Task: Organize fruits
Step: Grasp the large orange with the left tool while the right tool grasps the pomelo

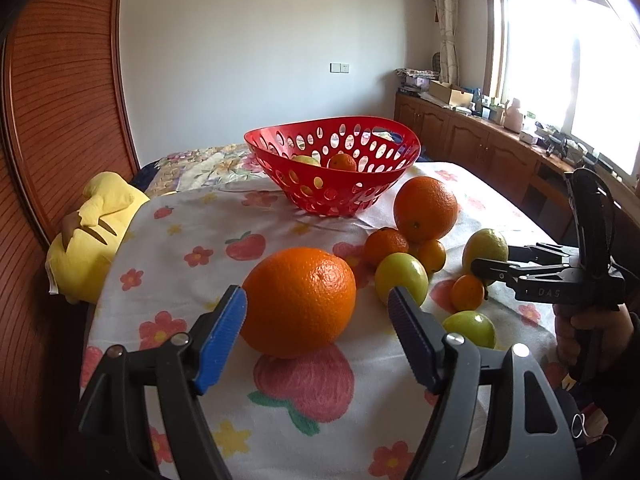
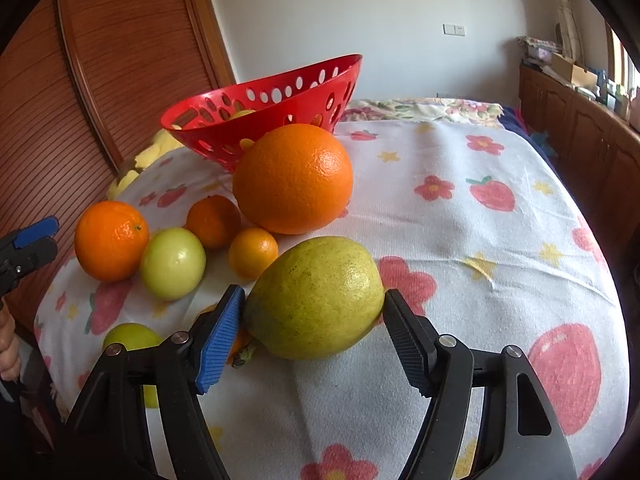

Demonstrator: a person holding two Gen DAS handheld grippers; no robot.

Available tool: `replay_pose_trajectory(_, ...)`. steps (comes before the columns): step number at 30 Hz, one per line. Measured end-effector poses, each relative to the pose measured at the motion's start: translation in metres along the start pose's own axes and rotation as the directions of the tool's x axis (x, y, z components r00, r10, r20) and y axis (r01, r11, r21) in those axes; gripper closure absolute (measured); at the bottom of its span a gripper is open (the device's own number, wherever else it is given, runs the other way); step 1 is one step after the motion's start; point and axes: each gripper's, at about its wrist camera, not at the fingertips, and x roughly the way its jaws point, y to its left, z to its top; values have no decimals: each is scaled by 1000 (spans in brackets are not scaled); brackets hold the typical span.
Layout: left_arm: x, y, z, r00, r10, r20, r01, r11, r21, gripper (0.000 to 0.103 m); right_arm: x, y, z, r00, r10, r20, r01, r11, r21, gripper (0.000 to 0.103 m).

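Left gripper (image 1: 318,312) is straddling the big orange (image 1: 299,302), right pad clear. Right gripper (image 2: 314,316) is bracketing the lemon (image 2: 316,298); contact is unclear. Fruit is sitting half-hidden inside the red basket (image 1: 332,188) behind the orange.

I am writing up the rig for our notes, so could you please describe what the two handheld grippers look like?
Both are black plastic with triangular cut-outs and silver pivot screws. On the left gripper and the right gripper alike, one finger has a ribbed blue pad, the other a ribbed dark one. The left view shows "DAS" embossed on the right gripper's side and a thin white cable at bottom right.
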Motion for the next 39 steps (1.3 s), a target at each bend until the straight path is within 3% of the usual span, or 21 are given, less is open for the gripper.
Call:
replay_pose_trajectory(16, 43, 17, -2, 996, 17, -87, -18, 1000, -15, 26, -1, 0, -1, 1000, -4, 4, 4, 1000, -1, 30)
replay_pose_trajectory(22, 52, 17, -10, 996, 19, -84, -21, 1000, -18, 18, -1, 0, -1, 1000, -4, 4, 4, 1000, -1, 30)
replay_pose_trajectory(33, 58, 18, -17, 998, 8, -64, -10, 1000, -24, 15, -1, 0, -1, 1000, -5, 4, 5, 1000, -1, 30)
replay_pose_trajectory(39, 70, 12, -18, 994, 29, -107, -31, 999, -14, 16, -1, 0, -1, 1000, -4, 4, 4, 1000, -1, 30)
